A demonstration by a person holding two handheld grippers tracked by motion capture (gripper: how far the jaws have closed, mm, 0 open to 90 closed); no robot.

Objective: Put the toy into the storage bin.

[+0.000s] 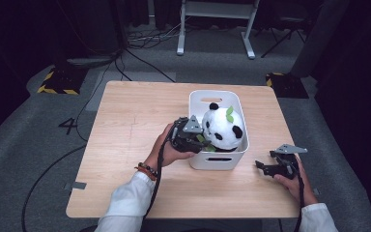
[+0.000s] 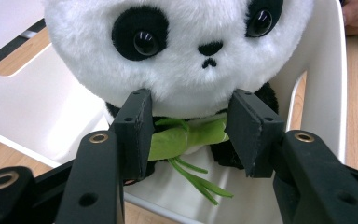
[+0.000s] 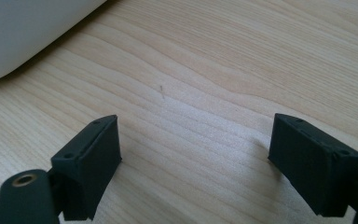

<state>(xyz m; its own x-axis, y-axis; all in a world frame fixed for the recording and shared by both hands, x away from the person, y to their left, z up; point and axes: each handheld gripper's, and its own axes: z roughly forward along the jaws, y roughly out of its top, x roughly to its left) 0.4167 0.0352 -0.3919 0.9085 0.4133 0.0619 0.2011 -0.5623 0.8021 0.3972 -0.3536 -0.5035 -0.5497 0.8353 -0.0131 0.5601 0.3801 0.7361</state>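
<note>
A black and white plush panda (image 1: 222, 128) with green leaves on its head sits upright in a white plastic bin (image 1: 217, 162) right of the table's middle. My left gripper (image 1: 204, 140) reaches over the bin's left wall. In the left gripper view its jaws (image 2: 189, 135) are half closed under the panda's (image 2: 182, 51) chin, pressing on both ends of the green bamboo sprig (image 2: 186, 135) on its chest. My right gripper (image 1: 262, 167) rests low near the table's right front, open, with bare wood between its jaws (image 3: 195, 154).
The wooden table (image 1: 130, 125) has wide bare room left of the bin. The bin's wall (image 3: 23, 32) lies just beyond the right gripper. On the floor behind are cables, a white desk frame (image 1: 215, 29) and yellow-black taped pads (image 1: 58, 79).
</note>
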